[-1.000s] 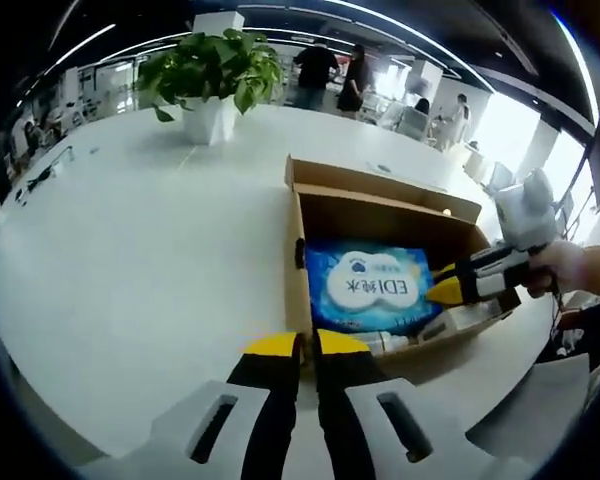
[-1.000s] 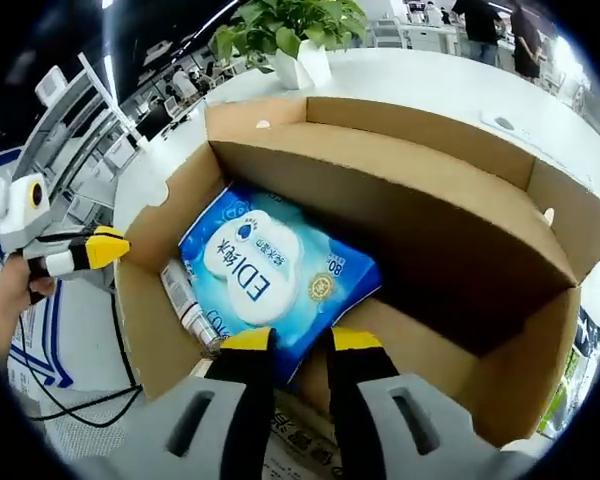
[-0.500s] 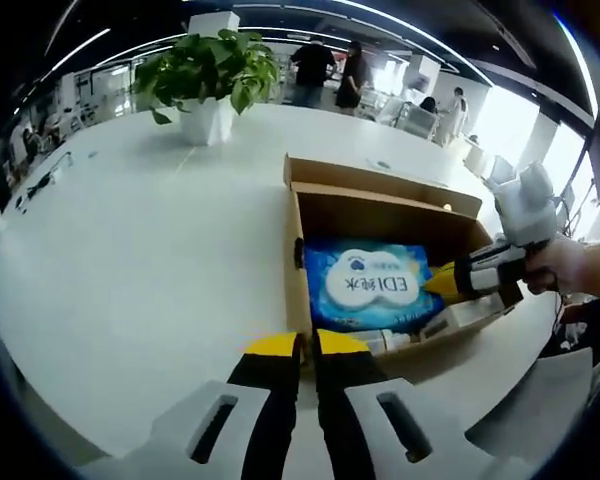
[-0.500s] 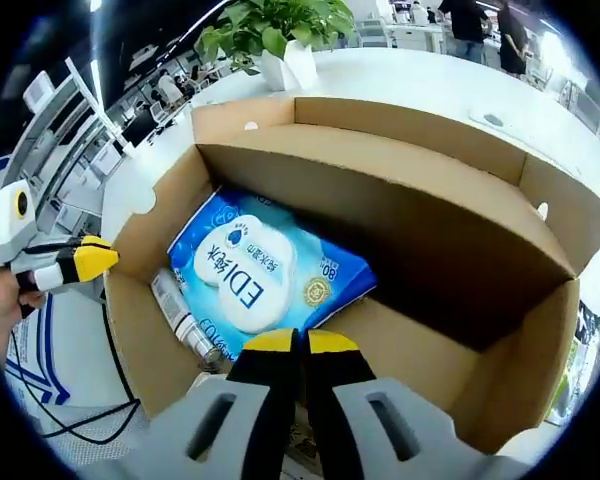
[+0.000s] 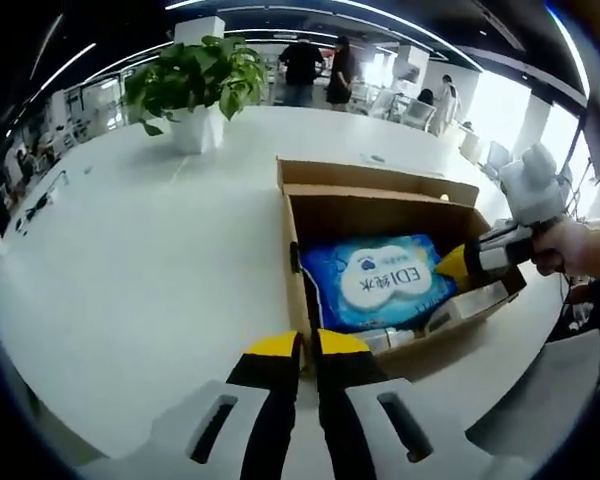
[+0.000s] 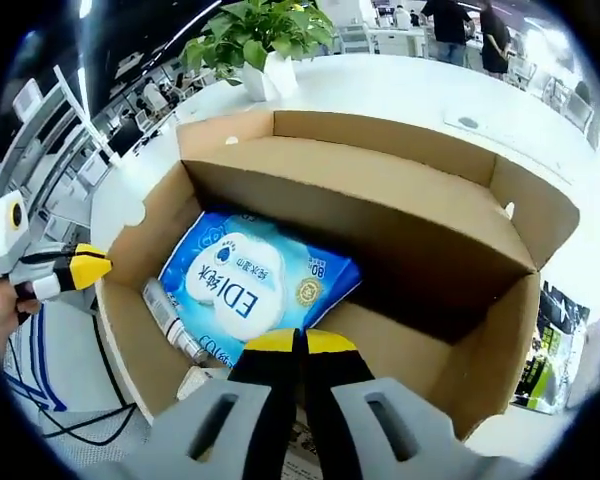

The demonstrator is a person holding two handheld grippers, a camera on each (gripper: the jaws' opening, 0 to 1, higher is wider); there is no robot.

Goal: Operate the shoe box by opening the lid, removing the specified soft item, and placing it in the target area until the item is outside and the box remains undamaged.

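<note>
An open cardboard shoe box (image 5: pixel 292 235) (image 6: pixel 420 225) stands on the white table, its lid (image 5: pixel 380 178) folded back on the far side. Inside lies a blue and white pack of wipes (image 5: pixel 375 285) (image 6: pixel 245 285) beside a small bottle (image 6: pixel 167 318). My right gripper (image 6: pixel 300 342) is inside the box, its jaws shut on the near edge of the pack; it enters the left gripper view from the right (image 5: pixel 458 262), held by a hand. My left gripper (image 5: pixel 298 346) is shut on nothing, just outside the box's near wall, and appears as a yellow tip (image 6: pixel 80 268).
A potted plant (image 5: pixel 190 85) (image 6: pixel 260 40) stands on the far side of the table (image 5: pixel 130 260). Several people stand beyond the table's far end (image 5: pixel 320 70). Cables run on the floor past the table's edge (image 6: pixel 70 400).
The right gripper's jaws, open astride the pack's edge a second ago, have shut there. Both views have shifted slightly; the box and the left gripper's jaws stand as before.
</note>
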